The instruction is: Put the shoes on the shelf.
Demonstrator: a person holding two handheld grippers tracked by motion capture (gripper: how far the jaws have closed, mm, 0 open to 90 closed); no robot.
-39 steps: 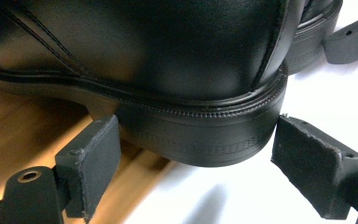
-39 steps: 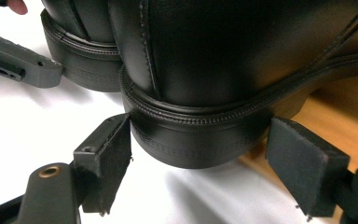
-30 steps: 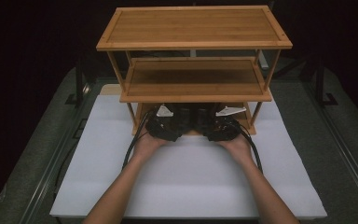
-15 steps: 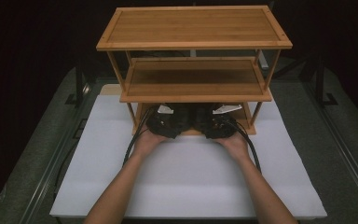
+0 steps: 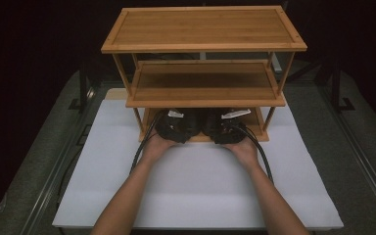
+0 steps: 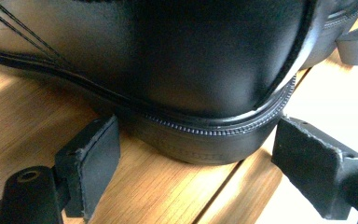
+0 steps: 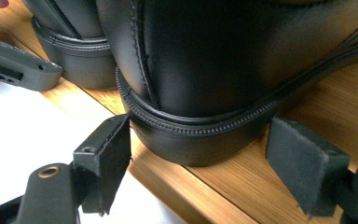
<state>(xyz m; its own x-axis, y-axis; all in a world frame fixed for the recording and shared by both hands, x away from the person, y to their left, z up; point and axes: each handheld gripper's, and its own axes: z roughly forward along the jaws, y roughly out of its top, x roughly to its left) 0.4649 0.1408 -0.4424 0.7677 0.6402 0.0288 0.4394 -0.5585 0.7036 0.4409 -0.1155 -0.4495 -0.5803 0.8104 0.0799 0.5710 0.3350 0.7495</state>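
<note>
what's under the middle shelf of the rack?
Two black shoes heel-out on the bottom wooden shelf, each heel between an open gripper's jaws. Middle shelf hides their fronts.

Three-tier rack (image 5: 203, 29): honey-brown bamboo, fine straight grain, pale streaks on the bottom slats. Left shoe (image 6: 168, 60): glossy black leather, black ribbed welt, black stitching. Right shoe (image 7: 223, 60): same black, same ribbed welt. Gripper pads (image 6: 91, 163): matte black. Mat (image 5: 196, 191): plain white. Table (image 5: 352, 161): dull grey.

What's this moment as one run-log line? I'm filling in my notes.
left gripper: open at left shoe heel | right gripper: open at right shoe heel | bottom shelf
</note>
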